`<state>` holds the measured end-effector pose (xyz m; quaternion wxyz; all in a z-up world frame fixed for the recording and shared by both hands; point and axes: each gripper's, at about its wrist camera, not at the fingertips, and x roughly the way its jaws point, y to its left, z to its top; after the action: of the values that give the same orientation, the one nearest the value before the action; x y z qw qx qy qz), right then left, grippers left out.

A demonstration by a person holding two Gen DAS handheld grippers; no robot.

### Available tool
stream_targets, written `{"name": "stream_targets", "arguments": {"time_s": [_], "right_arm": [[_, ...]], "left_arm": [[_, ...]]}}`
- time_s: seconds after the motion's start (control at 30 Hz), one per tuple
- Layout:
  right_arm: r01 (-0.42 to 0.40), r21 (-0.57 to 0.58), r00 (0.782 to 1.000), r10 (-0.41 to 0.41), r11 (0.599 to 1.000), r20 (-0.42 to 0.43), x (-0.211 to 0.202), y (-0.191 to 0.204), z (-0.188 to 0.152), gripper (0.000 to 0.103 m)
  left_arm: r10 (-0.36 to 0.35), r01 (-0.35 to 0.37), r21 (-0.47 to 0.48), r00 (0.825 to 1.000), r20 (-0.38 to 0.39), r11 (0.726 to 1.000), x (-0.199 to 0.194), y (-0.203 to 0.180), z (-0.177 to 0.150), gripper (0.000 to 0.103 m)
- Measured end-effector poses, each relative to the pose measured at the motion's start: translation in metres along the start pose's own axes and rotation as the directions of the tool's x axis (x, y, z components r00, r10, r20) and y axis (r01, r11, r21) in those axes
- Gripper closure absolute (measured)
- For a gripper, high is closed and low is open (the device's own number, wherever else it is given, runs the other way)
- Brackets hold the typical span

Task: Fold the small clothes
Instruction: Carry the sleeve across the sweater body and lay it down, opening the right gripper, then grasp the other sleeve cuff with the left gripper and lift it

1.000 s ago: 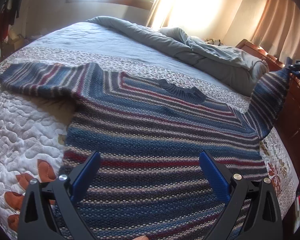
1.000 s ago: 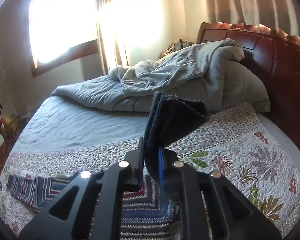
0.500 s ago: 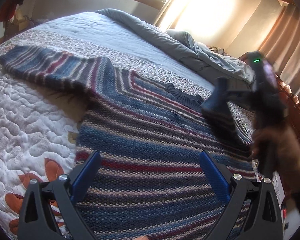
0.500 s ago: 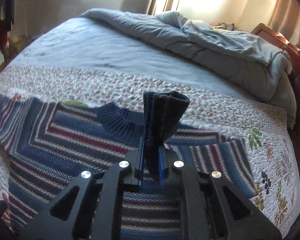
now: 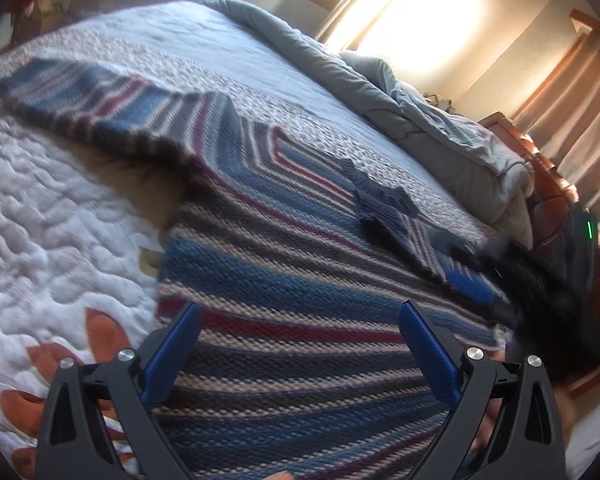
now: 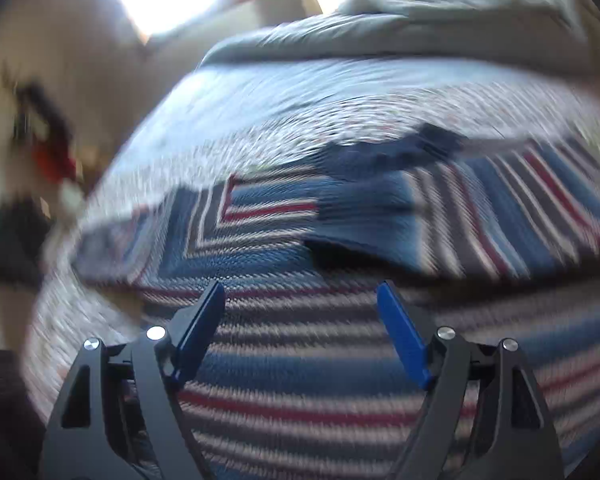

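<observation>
Changed since half a second ago: your right gripper (image 6: 300,308), then clamped on the dark blue cuff of the sweater's sleeve, now has its jaws spread wide with nothing between them, and the sleeve (image 6: 460,216) lies folded across the chest of the sweater.

Item 1, striped sweater (image 5: 300,300): blue, red, grey and cream knit, laid flat on the quilt with the dark ribbed collar (image 5: 384,196) toward the far side. In your left wrist view, one sleeve (image 5: 100,100) stretches out flat to the far left; the other is doubled inward, its cuff end resting just beside the collar.

Item 2, left gripper (image 5: 300,336): jaws spread wide, holding nothing, hovering over the lower body of the sweater. You cannot tell from the view whether the fingertips touch the knit.

Item 3, right gripper: seen in your left wrist view as a blurred dark shape with a green light at the right edge, beside the folded sleeve. Its own view is heavily motion-blurred; blue pads (image 6: 400,332) frame the sweater's striped body.

Item 4, quilt (image 5: 48,240): white, stitched, with orange leaf motifs at lower left, under the sweater.

Item 5, grey duvet (image 5: 420,120): bunched along the far side of the bed, well apart from the sweater.

Item 6, wooden headboard (image 5: 548,196): at right, behind the duvet.
</observation>
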<state>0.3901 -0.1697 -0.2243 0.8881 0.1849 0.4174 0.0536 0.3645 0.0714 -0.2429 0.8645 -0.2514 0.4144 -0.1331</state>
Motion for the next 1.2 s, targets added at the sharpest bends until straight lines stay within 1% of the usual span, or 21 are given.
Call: {"name": "stream_targets", "arguments": {"time_s": [0.1, 0.17, 0.23, 0.27, 0.33, 0.37, 0.4, 0.43, 0.5, 0.57, 0.63, 0.7, 0.73, 0.77, 0.83, 0.87, 0.93, 0.97, 1.0, 1.1, 1.2], "right_arm": [[-0.005, 0.079, 1.0, 0.003, 0.997, 0.027, -0.02, -0.03, -0.023, 0.025], [-0.018, 0.116, 1.0, 0.016, 0.993, 0.018, -0.023, -0.041, -0.034, 0.025], [-0.034, 0.14, 0.999, 0.034, 0.99, 0.0, -0.022, -0.047, -0.033, 0.025], [-0.02, 0.132, 1.0, 0.019, 0.991, 0.008, -0.022, -0.047, -0.03, 0.025], [0.012, 0.13, 0.997, -0.021, 0.991, 0.068, -0.033, -0.052, -0.028, 0.025], [0.018, 0.146, 0.997, -0.028, 0.989, 0.071, -0.034, -0.057, -0.027, 0.025], [0.002, 0.172, 0.998, -0.012, 0.985, 0.058, -0.034, -0.062, -0.026, 0.025], [-0.026, 0.194, 0.999, 0.019, 0.981, 0.037, -0.032, -0.066, -0.025, 0.025], [-0.049, 0.242, 0.999, 0.044, 0.969, 0.024, -0.031, -0.074, -0.023, 0.025], [-0.096, 0.283, 0.995, 0.097, 0.954, 0.011, -0.031, -0.078, -0.021, 0.025], [-0.12, 0.288, 0.992, 0.122, 0.95, 0.014, -0.032, -0.077, -0.019, 0.025], [-0.148, 0.302, 0.988, 0.151, 0.942, 0.014, -0.035, -0.08, -0.02, 0.025], [-0.161, 0.306, 0.986, 0.164, 0.938, 0.016, -0.038, -0.081, -0.02, 0.025], [-0.17, 0.302, 0.985, 0.17, 0.938, 0.026, -0.041, -0.079, -0.019, 0.025], [-0.171, 0.296, 0.985, 0.167, 0.94, 0.037, -0.044, -0.08, -0.017, 0.025], [-0.175, 0.303, 0.984, 0.171, 0.937, 0.037, -0.047, -0.085, -0.017, 0.025], [-0.183, 0.321, 0.983, 0.181, 0.929, 0.035, -0.05, -0.089, -0.019, 0.025], [-0.184, 0.323, 0.983, 0.183, 0.928, 0.034, -0.05, -0.089, -0.018, 0.025], [-0.186, 0.321, 0.982, 0.185, 0.929, 0.035, -0.053, -0.089, -0.019, 0.025], [-0.193, 0.306, 0.981, 0.187, 0.932, 0.049, -0.055, -0.087, -0.018, 0.025], [-0.193, 0.301, 0.981, 0.188, 0.934, 0.047, -0.054, -0.086, -0.018, 0.025]], "left_arm": [[-0.094, 0.092, -0.055, 0.995, -0.032, 0.994, 0.004, -0.001, -0.003, 0.004], [-0.149, 0.146, -0.077, 0.988, -0.037, 0.986, 0.008, -0.01, -0.003, 0.004], [-0.175, 0.171, -0.071, 0.983, -0.062, 0.983, 0.026, -0.029, 0.008, 0.004], [-0.192, 0.185, -0.09, 0.978, -0.083, 0.979, 0.037, -0.035, 0.015, 0.004], [-0.273, 0.249, -0.173, 0.953, -0.13, 0.953, 0.069, -0.048, 0.032, 0.004], [-0.304, 0.266, -0.232, 0.941, -0.147, 0.936, 0.09, -0.054, 0.043, 0.004], [-0.316, 0.267, -0.268, 0.936, -0.157, 0.926, 0.107, -0.059, 0.051, 0.004], [-0.315, 0.26, -0.283, 0.934, -0.167, 0.923, 0.124, -0.065, 0.058, 0.004], [-0.261, 0.2, -0.295, 0.947, -0.186, 0.934, 0.156, -0.074, 0.071, 0.004], [-0.221, 0.141, -0.33, 0.951, -0.219, 0.933, 0.18, -0.077, 0.076, 0.004], [-0.198, 0.109, -0.349, 0.953, -0.229, 0.931, 0.193, -0.081, 0.075, 0.004], [-0.158, 0.078, -0.325, 0.961, -0.228, 0.943, 0.198, -0.088, 0.077, 0.005], [-0.15, 0.069, -0.328, 0.962, -0.229, 0.942, 0.201, -0.089, 0.078, 0.006], [-0.133, 0.048, -0.338, 0.963, -0.233, 0.94, 0.203, -0.089, 0.078, 0.009], [-0.091, 0.001, -0.334, 0.962, -0.256, 0.943, 0.207, -0.089, 0.079, 0.038], [-0.07, -0.023, -0.332, 0.961, -0.266, 0.943, 0.21, -0.09, 0.081, 0.044], [-0.037, -0.059, -0.324, 0.959, -0.282, 0.944, 0.211, -0.087, 0.084, 0.067], [-0.024, -0.073, -0.321, 0.957, -0.289, 0.944, 0.211, -0.085, 0.084, 0.071], [-0.011, -0.088, -0.317, 0.955, -0.296, 0.944, 0.21, -0.083, 0.084, 0.081], [-0.003, -0.091, -0.297, 0.953, -0.302, 0.95, 0.208, -0.076, 0.086, 0.092], [0.01, -0.087, -0.256, 0.957, -0.289, 0.963, 0.203, -0.082, 0.09, 0.095]]}}
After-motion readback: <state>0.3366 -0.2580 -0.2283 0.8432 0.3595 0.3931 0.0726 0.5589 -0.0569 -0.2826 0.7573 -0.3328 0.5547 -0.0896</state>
